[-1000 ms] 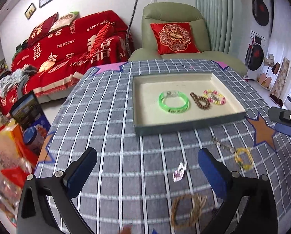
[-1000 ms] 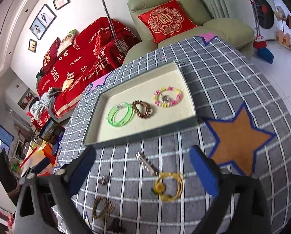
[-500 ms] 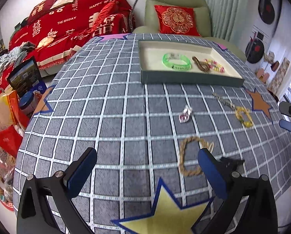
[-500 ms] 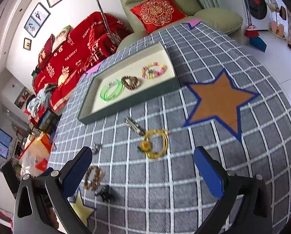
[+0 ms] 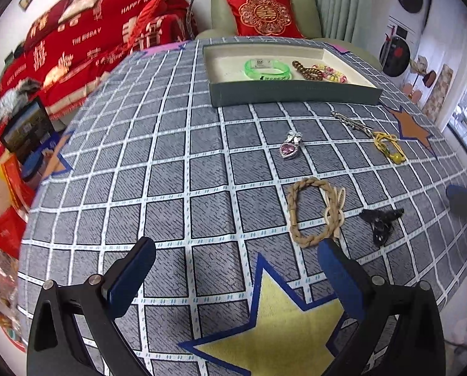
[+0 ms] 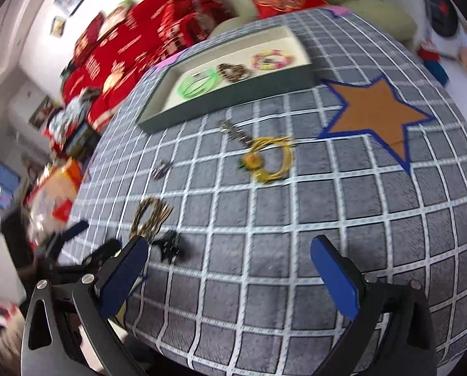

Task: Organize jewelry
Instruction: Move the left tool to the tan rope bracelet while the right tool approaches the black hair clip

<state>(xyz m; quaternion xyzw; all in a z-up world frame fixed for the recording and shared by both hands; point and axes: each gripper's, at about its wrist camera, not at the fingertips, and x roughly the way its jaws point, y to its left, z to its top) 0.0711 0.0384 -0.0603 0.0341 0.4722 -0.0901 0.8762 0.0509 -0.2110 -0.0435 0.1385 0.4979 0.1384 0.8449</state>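
Left gripper (image 5: pixel 236 269) fingers spread above grey checked table (image 5: pixel 158 169), braided tan rope bracelet (image 5: pixel 315 211) near, right gripper (image 6: pixel 228 271) fingers spread, empty

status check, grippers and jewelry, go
Left gripper open, empty; right gripper open, empty. Three bracelets in tray; braided bracelet, pink pendant, yellow bracelet, black clip loose on the cloth. Nothing blocking.

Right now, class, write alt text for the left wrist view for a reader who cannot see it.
An open gripper hangs over a grey checked tablecloth. Ahead lie a braided bracelet, black clip, pink pendant, silver clip and yellow bracelet; a tray behind holds three bracelets.
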